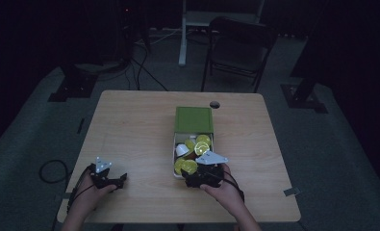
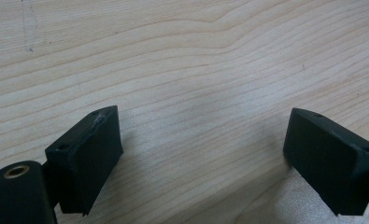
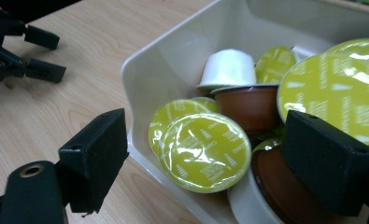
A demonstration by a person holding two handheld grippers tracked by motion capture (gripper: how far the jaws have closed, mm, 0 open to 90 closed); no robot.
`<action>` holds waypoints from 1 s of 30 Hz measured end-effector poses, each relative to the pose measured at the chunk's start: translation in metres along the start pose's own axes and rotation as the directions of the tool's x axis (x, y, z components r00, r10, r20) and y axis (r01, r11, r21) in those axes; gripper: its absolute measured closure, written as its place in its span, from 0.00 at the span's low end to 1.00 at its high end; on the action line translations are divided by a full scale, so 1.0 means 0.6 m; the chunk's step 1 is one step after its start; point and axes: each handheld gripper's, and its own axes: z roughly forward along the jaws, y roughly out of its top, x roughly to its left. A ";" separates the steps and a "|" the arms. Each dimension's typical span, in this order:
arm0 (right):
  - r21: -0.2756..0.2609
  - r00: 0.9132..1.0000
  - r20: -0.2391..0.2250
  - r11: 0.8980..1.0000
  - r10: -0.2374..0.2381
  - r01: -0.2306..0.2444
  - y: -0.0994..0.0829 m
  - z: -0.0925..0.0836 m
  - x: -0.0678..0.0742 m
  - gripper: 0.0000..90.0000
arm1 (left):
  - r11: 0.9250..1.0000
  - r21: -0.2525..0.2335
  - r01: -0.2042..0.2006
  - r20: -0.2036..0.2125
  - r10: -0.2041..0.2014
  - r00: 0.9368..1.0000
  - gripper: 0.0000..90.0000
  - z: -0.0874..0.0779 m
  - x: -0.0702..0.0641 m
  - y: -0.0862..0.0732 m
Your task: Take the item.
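My right gripper (image 3: 205,154) hangs at the near end of the white plastic tray (image 3: 173,60), jaws wide and holding nothing, a lime-foil-lidded coffee capsule (image 3: 204,151) lying tilted between them; my left gripper (image 2: 203,158) rests over the bare pale wooden table (image 2: 173,56), jaws wide and empty.

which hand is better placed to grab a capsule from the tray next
Right. Its open claw sits at the tray rim, facing a green-lidded capsule. The left claw rests open over bare table, apart from the tray.
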 end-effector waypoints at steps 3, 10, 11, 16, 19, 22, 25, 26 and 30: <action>0.016 1.000 -0.002 1.000 -0.004 0.004 -0.005 0.009 0.001 0.16 | 1.000 0.000 0.000 0.000 0.000 1.000 0.13 0.000 0.000 0.000; 0.016 1.000 0.001 1.000 -0.013 0.013 -0.005 0.017 0.003 0.16 | 1.000 0.000 0.000 0.000 0.000 1.000 0.13 0.000 0.000 0.000; 0.015 1.000 0.005 1.000 -0.021 0.021 -0.005 0.018 0.003 0.16 | 1.000 0.000 0.000 0.000 0.000 1.000 0.13 0.000 0.000 0.000; 0.015 0.999 0.017 0.999 -0.044 0.044 -0.004 0.020 0.003 0.19 | 1.000 0.000 0.000 0.000 0.000 1.000 0.13 0.000 0.000 0.000; 0.019 0.999 0.017 0.999 -0.049 0.049 -0.003 0.022 0.004 0.19 | 1.000 0.000 0.000 0.000 0.000 1.000 0.13 0.000 0.000 0.000; 0.022 0.999 0.008 0.998 -0.052 0.052 -0.003 0.023 0.008 0.20 | 1.000 -0.002 0.003 0.000 -0.003 1.000 0.13 0.000 0.000 0.000; 0.033 0.998 0.000 0.998 -0.057 0.057 -0.005 0.026 0.011 0.21 | 1.000 -0.002 0.002 0.000 -0.002 1.000 0.13 0.000 0.000 0.000; 0.037 0.998 0.003 0.998 -0.057 0.057 -0.005 0.027 0.011 0.22 | 1.000 -0.002 0.002 0.000 -0.002 1.000 0.13 0.000 0.000 0.000; 0.054 0.999 0.000 0.998 -0.036 0.036 -0.007 0.035 0.009 0.24 | 1.000 -0.002 0.002 0.000 -0.002 1.000 0.13 0.000 0.000 0.000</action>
